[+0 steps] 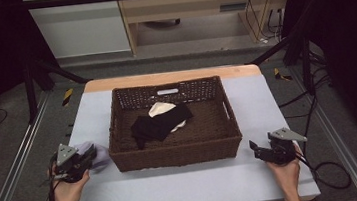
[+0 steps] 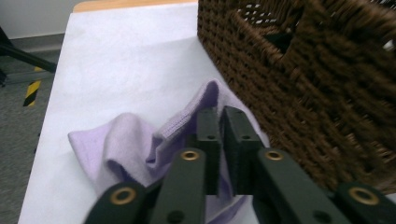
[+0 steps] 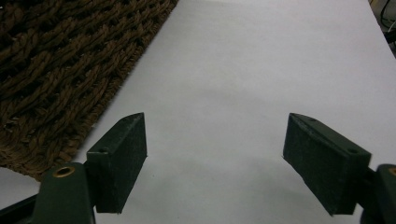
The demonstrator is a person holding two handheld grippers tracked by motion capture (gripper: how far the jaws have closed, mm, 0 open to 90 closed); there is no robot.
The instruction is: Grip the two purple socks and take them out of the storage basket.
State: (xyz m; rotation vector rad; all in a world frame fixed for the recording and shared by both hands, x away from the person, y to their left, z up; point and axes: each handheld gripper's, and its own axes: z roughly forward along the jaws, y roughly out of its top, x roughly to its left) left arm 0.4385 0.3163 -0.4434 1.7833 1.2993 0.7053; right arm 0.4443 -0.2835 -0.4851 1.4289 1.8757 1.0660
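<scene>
baskets: 1 (image 1: pixel 177 153) | lilac cloths: 1 (image 2: pixel 121 144) | black cloths: 1 (image 1: pixel 161 122) | cream cloths: 1 (image 1: pixel 159 108) | claws: 2

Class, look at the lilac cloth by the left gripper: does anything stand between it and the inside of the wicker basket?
Yes: the basket's own woven side wall rises right beside the lilac cloth, so the cloth would have to be lifted over the rim. The left gripper is already at the cloth, jaws nearly closed.
</scene>
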